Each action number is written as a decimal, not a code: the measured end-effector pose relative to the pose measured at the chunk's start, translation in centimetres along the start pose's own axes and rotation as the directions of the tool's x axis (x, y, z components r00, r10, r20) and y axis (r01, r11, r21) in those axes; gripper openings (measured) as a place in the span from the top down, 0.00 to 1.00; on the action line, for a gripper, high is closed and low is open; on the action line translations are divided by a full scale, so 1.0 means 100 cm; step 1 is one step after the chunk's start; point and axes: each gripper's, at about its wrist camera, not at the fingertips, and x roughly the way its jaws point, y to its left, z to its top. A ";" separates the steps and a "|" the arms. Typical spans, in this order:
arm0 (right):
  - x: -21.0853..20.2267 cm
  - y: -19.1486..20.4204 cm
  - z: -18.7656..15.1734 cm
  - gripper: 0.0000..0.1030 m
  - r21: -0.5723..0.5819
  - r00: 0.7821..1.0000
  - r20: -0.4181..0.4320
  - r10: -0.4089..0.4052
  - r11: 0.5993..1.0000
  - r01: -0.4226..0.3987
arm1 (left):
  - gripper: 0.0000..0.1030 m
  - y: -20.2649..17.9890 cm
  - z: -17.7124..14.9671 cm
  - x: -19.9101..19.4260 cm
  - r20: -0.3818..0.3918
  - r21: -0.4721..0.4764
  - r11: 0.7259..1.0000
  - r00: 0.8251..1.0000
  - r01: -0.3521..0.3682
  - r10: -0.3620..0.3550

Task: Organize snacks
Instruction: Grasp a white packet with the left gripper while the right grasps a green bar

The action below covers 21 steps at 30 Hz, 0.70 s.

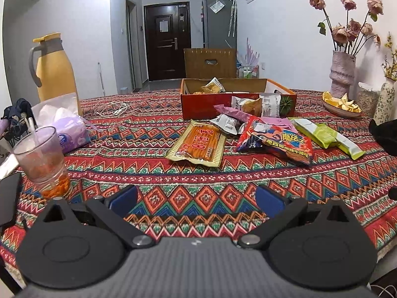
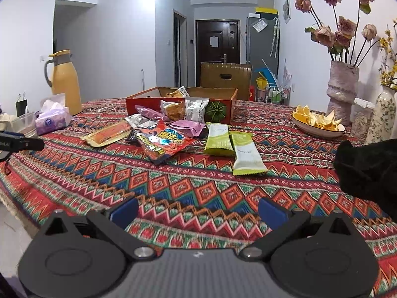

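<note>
A red cardboard box point(image 1: 198, 104) point(image 2: 144, 103) stands at the far middle of the patterned table, with snack packets inside. In front of it lie loose snacks: an orange-yellow packet point(image 1: 198, 144) point(image 2: 109, 134), a red-blue bag point(image 1: 275, 141) point(image 2: 163, 141), two green-white packets point(image 1: 330, 136) point(image 2: 238, 149), pink and silver packets point(image 1: 233, 114) point(image 2: 188, 126). My left gripper point(image 1: 196, 198) is open and empty, near the front edge. My right gripper point(image 2: 198, 211) is open and empty, well short of the green packets.
A yellow jug point(image 1: 54, 74) point(image 2: 64, 84), a tissue pack point(image 1: 67, 129) point(image 2: 52, 121) and a glass with a straw point(image 1: 42, 159) stand at the left. A bowl of peel point(image 1: 342, 104) point(image 2: 317, 124) and flower vases point(image 1: 342, 74) point(image 2: 342, 92) stand at the right.
</note>
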 end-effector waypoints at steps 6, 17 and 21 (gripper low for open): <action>0.039 -0.004 0.024 0.14 0.010 1.000 -0.020 0.001 1.000 -0.001 | 0.00 -0.003 0.016 0.032 0.026 0.011 0.999 0.999 0.039 -0.039; 0.148 -0.023 0.088 0.37 -0.030 0.997 -0.079 -0.014 0.999 0.012 | 0.29 -0.034 0.085 0.161 -0.006 0.158 0.979 0.992 0.125 -0.126; 0.192 -0.031 0.105 0.42 -0.018 0.993 -0.116 -0.007 1.000 0.005 | 0.29 -0.044 0.104 0.214 -0.055 0.204 0.970 0.991 0.130 -0.121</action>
